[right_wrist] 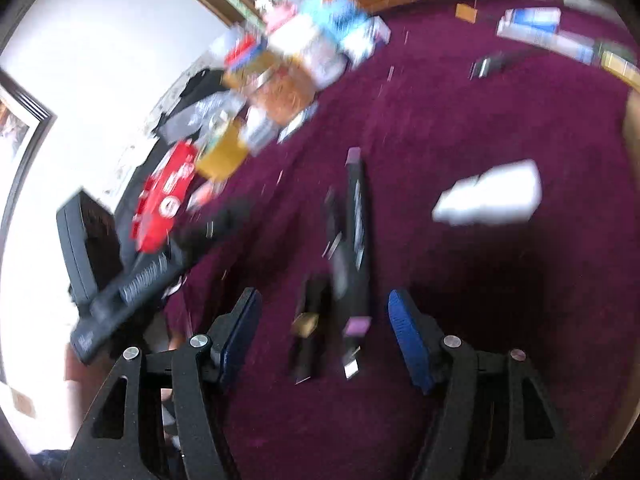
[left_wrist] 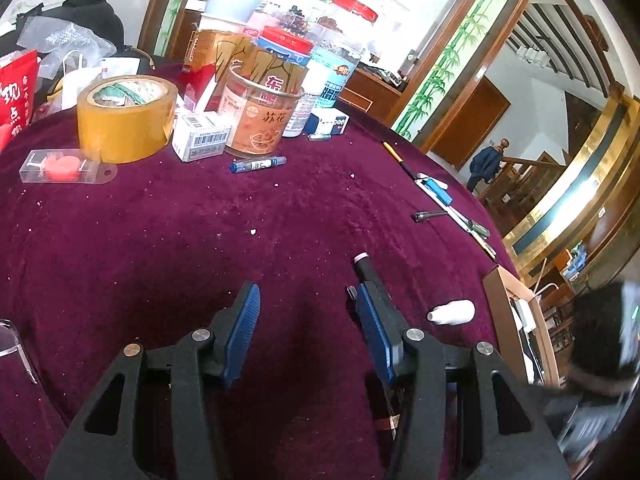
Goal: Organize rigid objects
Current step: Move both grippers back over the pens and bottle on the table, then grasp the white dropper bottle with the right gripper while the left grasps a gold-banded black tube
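Note:
In the left wrist view my left gripper (left_wrist: 306, 292) is open over the dark red tablecloth (left_wrist: 200, 240), with nothing between its blue pads. A black pen with a pink end (left_wrist: 362, 264) lies partly hidden behind its right finger. A small white bottle (left_wrist: 452, 312) lies to the right. The right wrist view is blurred. There my right gripper (right_wrist: 325, 300) is open above the black pen with pink ends (right_wrist: 356, 240) and a shorter dark stick with a gold band (right_wrist: 306, 324). Both lie on the cloth between the fingers, untouched. The white bottle (right_wrist: 488, 194) is at the upper right.
At the back stand a brown tape roll (left_wrist: 126, 118), a white box (left_wrist: 202, 136), an orange jar (left_wrist: 262, 112) and taller containers. A blue marker (left_wrist: 258, 165) and a clear case (left_wrist: 60, 166) lie nearby. Pens (left_wrist: 440, 196) line the right edge beside a cardboard box (left_wrist: 516, 320).

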